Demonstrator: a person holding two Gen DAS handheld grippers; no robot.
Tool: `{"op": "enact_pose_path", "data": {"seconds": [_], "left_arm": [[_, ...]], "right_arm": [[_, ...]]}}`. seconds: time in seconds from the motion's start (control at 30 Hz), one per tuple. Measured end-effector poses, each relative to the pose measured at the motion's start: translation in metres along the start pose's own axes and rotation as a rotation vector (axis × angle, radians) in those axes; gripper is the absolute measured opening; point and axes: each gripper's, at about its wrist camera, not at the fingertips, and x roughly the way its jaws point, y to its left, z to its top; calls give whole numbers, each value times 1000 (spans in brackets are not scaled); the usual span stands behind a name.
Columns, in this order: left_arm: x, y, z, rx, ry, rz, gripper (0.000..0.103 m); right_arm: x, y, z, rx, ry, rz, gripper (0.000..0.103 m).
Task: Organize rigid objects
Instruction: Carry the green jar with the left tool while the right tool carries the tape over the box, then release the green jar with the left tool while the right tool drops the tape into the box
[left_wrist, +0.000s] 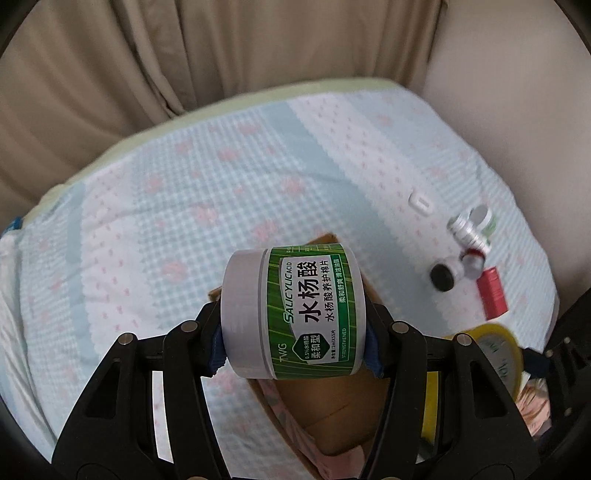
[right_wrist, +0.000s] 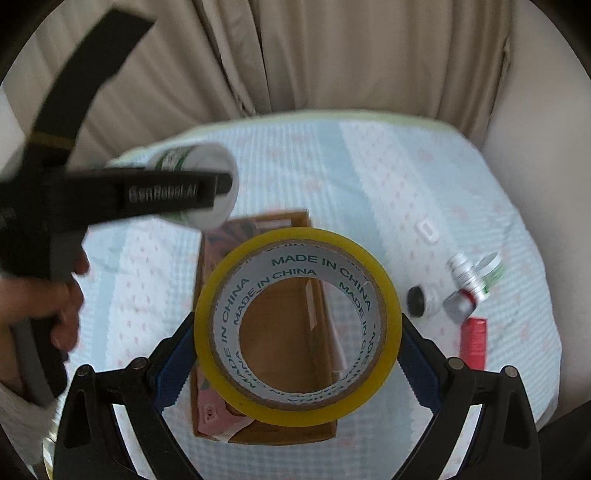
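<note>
My left gripper (left_wrist: 293, 341) is shut on a green-labelled white jar (left_wrist: 295, 314), held on its side above an open cardboard box (left_wrist: 332, 417). My right gripper (right_wrist: 297, 349) is shut on a yellow tape roll (right_wrist: 297, 328), held over the same box (right_wrist: 207, 295). In the right wrist view the jar (right_wrist: 207, 184) and the left gripper body (right_wrist: 122, 195) hang at the upper left. The tape roll (left_wrist: 498, 354) shows at the right edge of the left wrist view.
The box sits on a bed with a blue-checked cover (right_wrist: 369, 177). To its right lie a small white piece (right_wrist: 426, 230), a silver-capped bottle (right_wrist: 469, 284), a black-capped item (right_wrist: 419, 301) and a red stick (right_wrist: 474, 341). Beige curtains (right_wrist: 295, 55) hang behind.
</note>
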Motion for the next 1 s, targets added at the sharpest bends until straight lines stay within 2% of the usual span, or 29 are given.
{"op": "enact_pose_path", "data": {"seconds": [0.27,0.37,0.53,0.6,0.73,0.8,0.87,0.93,1.0], "left_arm": [[107,3,-12,47,157,-20,53],[132,-1,-21,90,209,-19,53],[147,-10,-29,225,237,-15,53],[148,-14,-28,272,237,-11,53],[149,-20,-24,307,254,-48,55],[140,-25,-23,338,220,-52,101],[134,-27,-22,357,197,-67,103],[131,-26,-22,362,191,-67,103],[129,-23,-22,350,193,-66,103]], "right_arm": [[90,20,-25,-17,142,46,97],[115,31,-39,-43,182,72,96],[142,38,-54,-46,242,102,97],[147,37,-56,-51,241,105,97],[154,37,-57,-83,225,81,97],[159,38,-60,-99,227,67,98],[161,40,-64,-115,225,82,103],[155,41,-67,-118,172,86,103],[156,41,-70,-116,175,87,103]]}}
